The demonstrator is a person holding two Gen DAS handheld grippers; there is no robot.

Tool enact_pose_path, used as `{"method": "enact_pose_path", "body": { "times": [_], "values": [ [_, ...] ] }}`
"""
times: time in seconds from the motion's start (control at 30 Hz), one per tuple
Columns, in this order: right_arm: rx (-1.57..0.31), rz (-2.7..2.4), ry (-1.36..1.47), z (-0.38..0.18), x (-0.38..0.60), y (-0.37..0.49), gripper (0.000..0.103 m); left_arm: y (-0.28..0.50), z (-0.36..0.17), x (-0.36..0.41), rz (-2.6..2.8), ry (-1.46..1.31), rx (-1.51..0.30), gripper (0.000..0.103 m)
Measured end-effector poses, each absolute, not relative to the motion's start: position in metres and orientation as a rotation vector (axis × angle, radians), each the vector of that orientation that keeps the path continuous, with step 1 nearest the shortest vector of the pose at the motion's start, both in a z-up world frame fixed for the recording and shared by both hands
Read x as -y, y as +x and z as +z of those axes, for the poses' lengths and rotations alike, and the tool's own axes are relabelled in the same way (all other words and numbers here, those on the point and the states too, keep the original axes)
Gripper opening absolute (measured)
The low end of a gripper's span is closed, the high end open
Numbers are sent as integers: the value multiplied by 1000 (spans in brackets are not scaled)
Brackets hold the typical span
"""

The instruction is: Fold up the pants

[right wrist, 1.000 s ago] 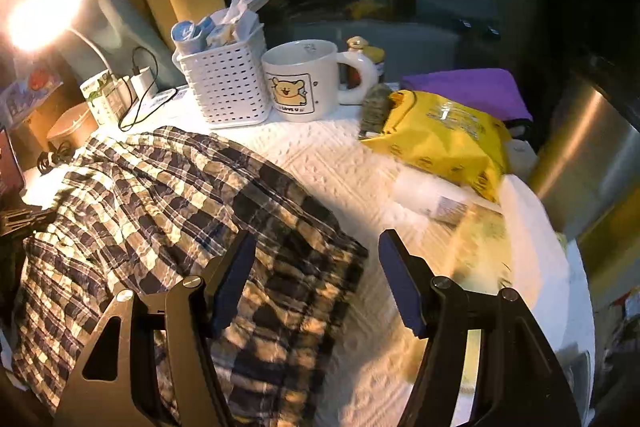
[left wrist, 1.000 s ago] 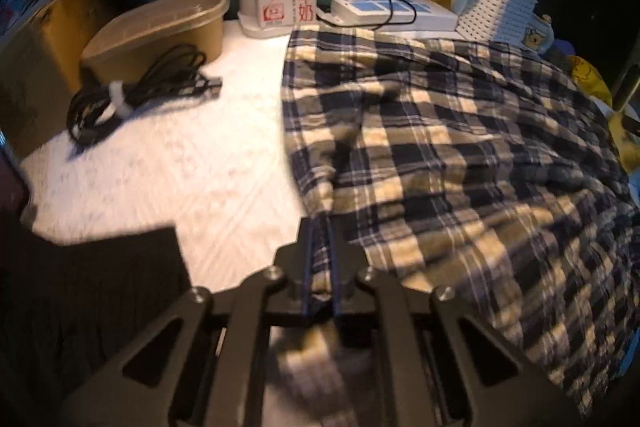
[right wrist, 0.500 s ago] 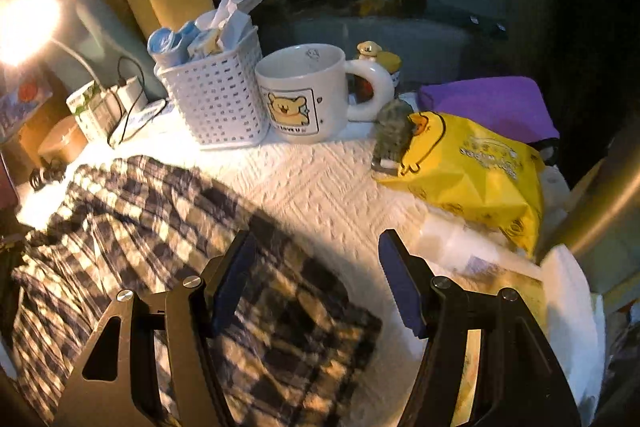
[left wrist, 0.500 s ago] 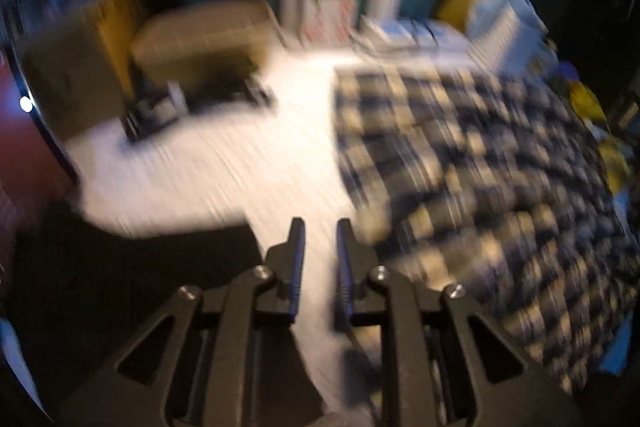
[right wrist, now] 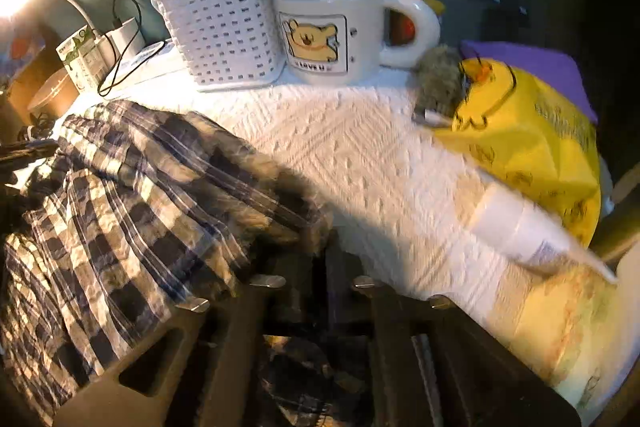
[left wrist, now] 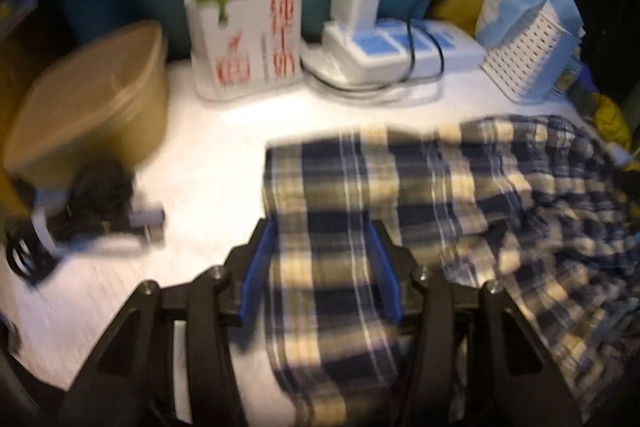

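The plaid pants (left wrist: 460, 195), navy and cream, lie bunched on the white textured table cover (left wrist: 208, 163). In the left wrist view my left gripper (left wrist: 322, 247) is open, its blue-padded fingers (left wrist: 260, 259) straddling a strip of the pants' left edge. In the right wrist view the pants (right wrist: 132, 195) fill the left half. My right gripper (right wrist: 320, 259) is shut on the pants' right corner, the fingers pressed together over the fabric.
A milk carton (left wrist: 246, 15), power strip with charger (left wrist: 396, 47), brown lidded bowl (left wrist: 92, 99) and black cable bundle (left wrist: 88, 211) sit at the back left. A white basket (right wrist: 224, 27), bear mug (right wrist: 332, 27) and yellow bag (right wrist: 528, 143) stand right of the pants.
My left gripper let go of the pants' edge, opened wide and moved forward over the fabric. My right gripper closed on the pants' right corner. The pants are more bunched.
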State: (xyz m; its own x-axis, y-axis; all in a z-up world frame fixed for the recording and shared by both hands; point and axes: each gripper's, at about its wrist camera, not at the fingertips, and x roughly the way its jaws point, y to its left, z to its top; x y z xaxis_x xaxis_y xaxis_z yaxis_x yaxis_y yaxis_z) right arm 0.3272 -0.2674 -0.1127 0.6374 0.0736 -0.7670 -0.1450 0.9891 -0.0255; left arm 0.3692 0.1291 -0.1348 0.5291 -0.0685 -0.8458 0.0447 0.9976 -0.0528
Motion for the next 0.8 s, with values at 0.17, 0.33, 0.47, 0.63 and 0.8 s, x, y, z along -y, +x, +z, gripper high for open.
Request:
{"method": "enact_pose_path", "body": {
  "times": [0.17,0.33,0.47,0.63,0.8],
  "values": [
    [-736,19,-177,-89,270,342,5,379,-130,-131,-26,-16,-989,49],
    [-758,-21,-181,-97,276,374,5,382,-136,-138,0,-9,-987,50],
    [-834,-39,-165,-111,274,391,13,383,-132,-144,36,-9,-999,50],
    [-785,17,-110,-88,278,368,64,356,-106,-144,16,-50,-947,50],
    [-769,128,-126,-66,261,315,65,298,-76,-118,-104,-74,-891,50]
  ]
}}
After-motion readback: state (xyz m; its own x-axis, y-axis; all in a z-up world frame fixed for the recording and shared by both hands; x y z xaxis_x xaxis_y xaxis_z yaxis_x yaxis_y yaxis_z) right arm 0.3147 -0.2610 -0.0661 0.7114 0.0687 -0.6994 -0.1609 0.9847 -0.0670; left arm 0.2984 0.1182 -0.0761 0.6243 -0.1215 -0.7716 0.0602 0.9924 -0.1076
